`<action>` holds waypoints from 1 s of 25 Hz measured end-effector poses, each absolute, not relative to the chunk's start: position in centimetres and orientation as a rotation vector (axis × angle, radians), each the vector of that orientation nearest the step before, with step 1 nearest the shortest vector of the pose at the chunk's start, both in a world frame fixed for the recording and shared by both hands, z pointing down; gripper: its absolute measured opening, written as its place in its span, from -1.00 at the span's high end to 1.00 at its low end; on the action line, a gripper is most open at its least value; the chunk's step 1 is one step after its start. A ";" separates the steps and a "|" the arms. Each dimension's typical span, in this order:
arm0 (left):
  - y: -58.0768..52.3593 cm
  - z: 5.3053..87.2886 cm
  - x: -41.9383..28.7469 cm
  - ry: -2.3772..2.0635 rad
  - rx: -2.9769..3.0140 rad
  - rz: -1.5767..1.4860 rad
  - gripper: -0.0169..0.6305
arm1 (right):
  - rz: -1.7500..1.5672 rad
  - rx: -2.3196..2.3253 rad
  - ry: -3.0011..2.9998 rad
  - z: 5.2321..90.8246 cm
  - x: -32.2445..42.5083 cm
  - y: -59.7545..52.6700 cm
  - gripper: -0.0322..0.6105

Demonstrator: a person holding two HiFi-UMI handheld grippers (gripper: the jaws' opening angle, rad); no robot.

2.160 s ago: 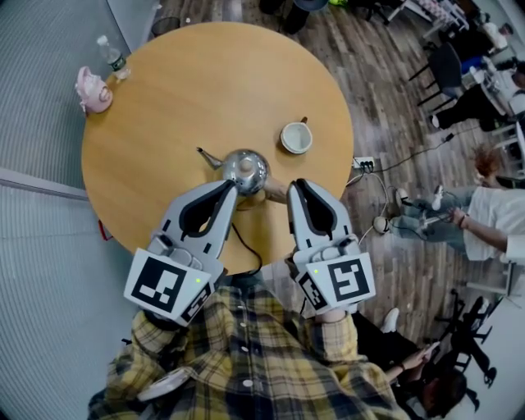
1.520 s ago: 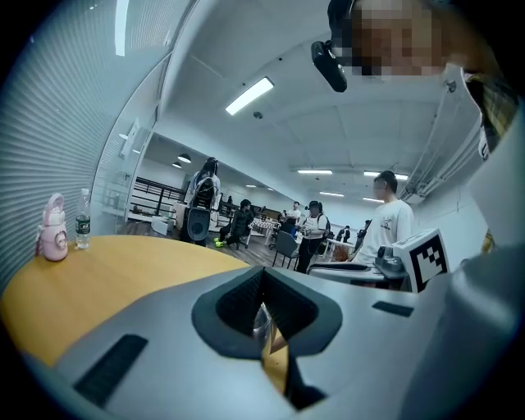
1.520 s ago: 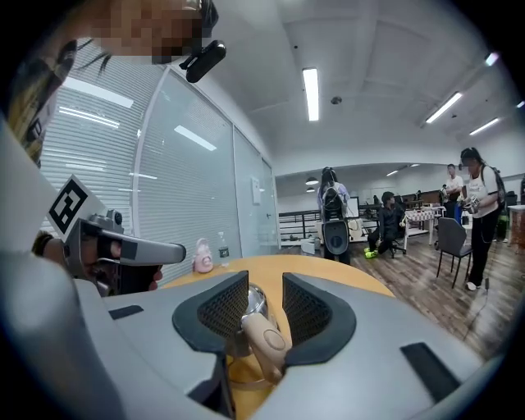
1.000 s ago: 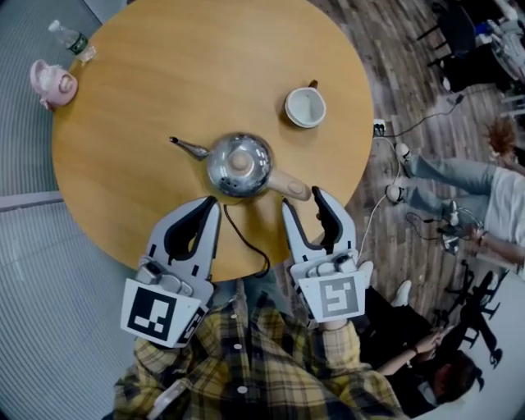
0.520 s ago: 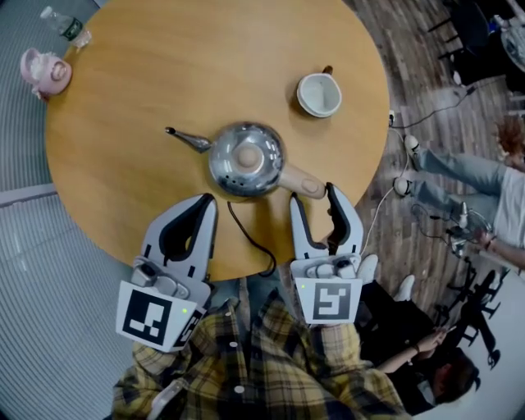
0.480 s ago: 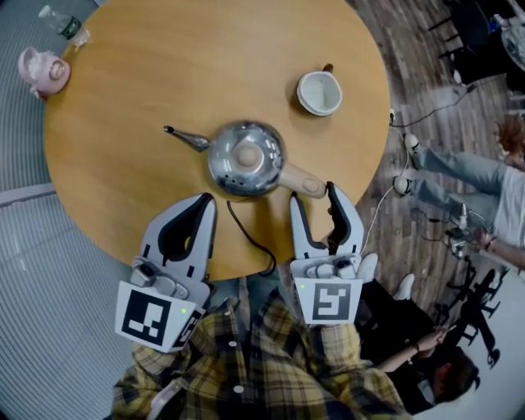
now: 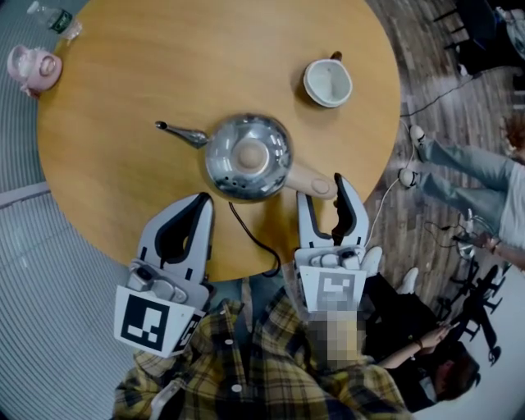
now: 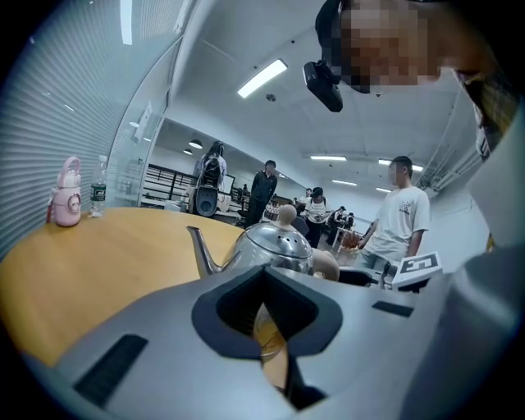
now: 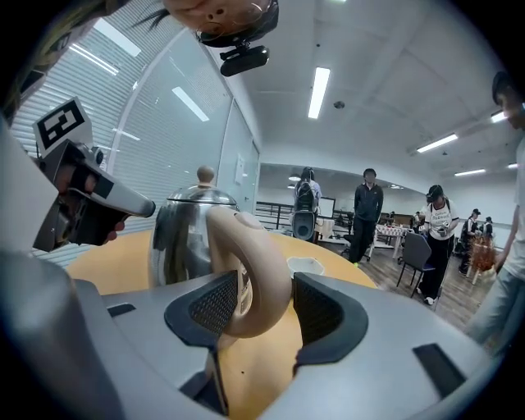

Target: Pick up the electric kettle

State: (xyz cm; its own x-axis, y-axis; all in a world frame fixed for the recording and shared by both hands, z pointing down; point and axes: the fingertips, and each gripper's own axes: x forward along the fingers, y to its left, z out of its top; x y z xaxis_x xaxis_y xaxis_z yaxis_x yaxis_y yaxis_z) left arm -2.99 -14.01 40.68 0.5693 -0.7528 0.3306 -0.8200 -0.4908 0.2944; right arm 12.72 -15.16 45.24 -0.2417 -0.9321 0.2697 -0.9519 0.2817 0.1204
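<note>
The steel electric kettle (image 7: 246,156) stands on the round wooden table (image 7: 123,98), spout to the left, beige handle (image 7: 312,179) toward me. My right gripper (image 7: 321,190) is open with the handle's end between its jaws. In the right gripper view the handle (image 9: 254,271) rises between the two ribbed pads, close to the left pad, with a gap on the right. My left gripper (image 7: 201,199) is shut and empty, just short of the kettle's near-left side. The left gripper view shows the kettle (image 8: 275,244) right above its tips.
A black cord (image 7: 254,246) runs from the kettle to the table's near edge between my grippers. A white cup (image 7: 328,82) sits at the far right, a pink bottle (image 7: 29,66) and a water bottle (image 7: 53,18) at the far left. Several people stand beyond the table.
Both grippers have sunk toward the table. The right gripper's jaws have widened and come around the end of the kettle's handle. The left gripper stays shut beside the kettle.
</note>
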 end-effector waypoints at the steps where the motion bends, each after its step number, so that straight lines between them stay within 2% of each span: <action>1: -14.2 40.7 -3.0 -1.274 2.387 0.217 0.94 | 0.100 1.732 -2.264 45.4 12.8 -15.4 0.24; 16: -14.6 42.1 -2.7 -1.251 2.379 0.231 0.94 | 0.163 1.833 -2.229 47.2 13.9 -18.3 0.26; 20: -14.4 42.0 -2.8 -1.254 2.363 0.228 0.94 | 0.163 1.850 -2.200 47.1 13.6 -19.0 0.41; 25: -14.4 42.3 -3.2 -1.262 2.353 0.229 0.94 | 0.161 1.869 -2.203 47.3 13.7 -19.9 0.47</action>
State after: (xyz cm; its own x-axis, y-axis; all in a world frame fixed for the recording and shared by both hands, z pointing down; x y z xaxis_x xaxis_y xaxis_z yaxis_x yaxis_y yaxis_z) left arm -3.19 -14.35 42.26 0.5660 -0.7456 0.3519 -0.8216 -0.4749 0.3153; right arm 13.71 -19.85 47.26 -0.1473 -0.9549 0.2577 -0.9822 0.1719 0.0753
